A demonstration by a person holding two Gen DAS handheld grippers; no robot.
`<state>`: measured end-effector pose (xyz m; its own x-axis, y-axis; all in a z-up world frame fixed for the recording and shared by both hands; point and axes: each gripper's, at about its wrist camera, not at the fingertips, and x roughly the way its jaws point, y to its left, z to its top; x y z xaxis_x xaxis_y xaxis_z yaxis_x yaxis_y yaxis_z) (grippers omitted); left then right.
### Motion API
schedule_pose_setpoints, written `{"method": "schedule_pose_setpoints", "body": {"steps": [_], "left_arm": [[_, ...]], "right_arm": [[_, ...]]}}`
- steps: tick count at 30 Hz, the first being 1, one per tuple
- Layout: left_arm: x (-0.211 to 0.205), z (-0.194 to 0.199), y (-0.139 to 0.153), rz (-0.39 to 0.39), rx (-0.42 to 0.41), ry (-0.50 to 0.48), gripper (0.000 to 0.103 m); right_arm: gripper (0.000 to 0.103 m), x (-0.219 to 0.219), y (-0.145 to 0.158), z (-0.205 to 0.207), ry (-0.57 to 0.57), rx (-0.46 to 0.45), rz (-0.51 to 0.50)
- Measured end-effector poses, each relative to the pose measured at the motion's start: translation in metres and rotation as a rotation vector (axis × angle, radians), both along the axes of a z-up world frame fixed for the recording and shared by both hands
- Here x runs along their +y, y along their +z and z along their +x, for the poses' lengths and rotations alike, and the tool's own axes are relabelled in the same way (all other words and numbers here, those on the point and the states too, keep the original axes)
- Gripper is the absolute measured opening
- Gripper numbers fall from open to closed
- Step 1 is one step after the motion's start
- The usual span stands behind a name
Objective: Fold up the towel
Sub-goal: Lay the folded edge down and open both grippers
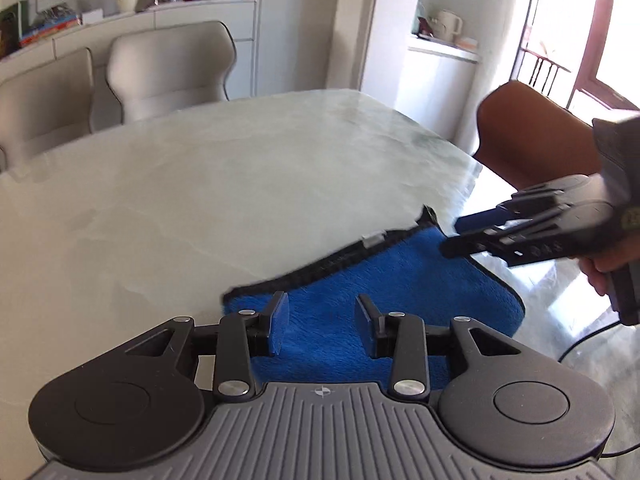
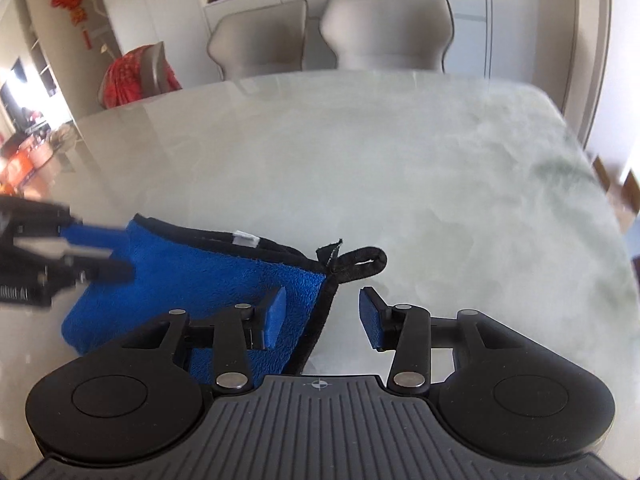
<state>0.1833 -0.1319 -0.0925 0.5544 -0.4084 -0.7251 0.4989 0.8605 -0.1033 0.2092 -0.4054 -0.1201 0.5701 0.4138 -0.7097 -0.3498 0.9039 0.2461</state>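
The pale marble table [image 2: 400,168] fills most of both views, with two beige chairs [image 2: 328,36] standing at its far side and a brown chair [image 1: 532,132] at one end. Near the front edge of the table lies the blue towel [image 2: 208,276], already folded into a thick small packet, with a black stitched border, a white label [image 2: 245,239] on its far edge and a black hanging loop [image 2: 362,264] at the corner. The left gripper [image 1: 322,326] is above the blue cloth with its jaws wide apart; the blue fingertips [image 1: 280,328] hold nothing, and the towel shows in the gap between them. The right gripper [image 2: 322,316] is also wide open and holds nothing; its left finger is over the towel near the black edge, and its right finger is over bare table, so the towel border runs between them. I cannot tell if the pads touch the cloth. In the left wrist view the right gripper [image 1: 464,236] is seen from the side, near the far right corner of the towel.
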Motion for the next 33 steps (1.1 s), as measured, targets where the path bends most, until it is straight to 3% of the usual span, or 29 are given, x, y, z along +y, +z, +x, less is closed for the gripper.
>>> {"method": "schedule_pose_setpoints", "body": {"steps": [1, 4, 9, 11, 13, 15, 18, 21, 22, 24, 27, 30, 33], "left_arm": [[-0.001, 0.002, -0.005, 0.014, 0.010, 0.004, 0.038], [0.004, 0.001, -0.011, 0.029, 0.024, 0.039, 0.038], [0.009, 0.000, -0.011, 0.089, -0.008, 0.082, 0.037], [0.010, -0.004, -0.011, 0.123, -0.019, 0.112, 0.041], [0.014, -0.003, -0.014, 0.113, -0.014, 0.144, 0.050], [0.018, -0.003, -0.014, 0.095, -0.008, 0.157, 0.050], [0.019, -0.010, -0.001, 0.105, -0.086, 0.190, 0.048], [0.024, -0.020, 0.016, 0.038, -0.182, 0.208, 0.048], [0.023, -0.024, 0.021, -0.025, -0.190, 0.197, 0.049], [0.017, -0.026, 0.020, -0.073, -0.169, 0.153, 0.050], [-0.003, -0.026, 0.002, -0.042, -0.115, 0.061, 0.050], [-0.011, -0.019, -0.018, -0.023, -0.057, 0.059, 0.050], [-0.008, -0.021, -0.026, -0.012, -0.078, 0.047, 0.050]], "right_arm": [[0.025, 0.000, 0.000, 0.002, 0.005, -0.004, 0.018], [0.015, 0.002, 0.003, 0.005, 0.027, -0.026, 0.042], [0.013, 0.013, 0.012, 0.018, 0.062, -0.078, -0.027], [0.014, 0.016, 0.011, 0.025, 0.059, -0.081, -0.064], [0.020, 0.021, 0.005, 0.030, 0.065, -0.068, -0.101], [0.033, 0.025, 0.004, 0.027, 0.055, -0.097, -0.161], [0.038, 0.021, 0.018, 0.011, -0.003, -0.163, -0.219], [0.042, 0.014, 0.031, -0.011, -0.062, -0.203, -0.182], [0.042, 0.013, 0.033, -0.017, -0.055, -0.202, -0.155], [0.042, 0.018, 0.032, -0.033, 0.035, -0.182, -0.050], [0.042, 0.027, 0.018, -0.040, 0.092, -0.142, -0.007], [0.042, 0.030, 0.003, -0.034, 0.092, -0.107, -0.042], [0.041, 0.024, -0.003, -0.028, 0.096, -0.104, -0.029]]}}
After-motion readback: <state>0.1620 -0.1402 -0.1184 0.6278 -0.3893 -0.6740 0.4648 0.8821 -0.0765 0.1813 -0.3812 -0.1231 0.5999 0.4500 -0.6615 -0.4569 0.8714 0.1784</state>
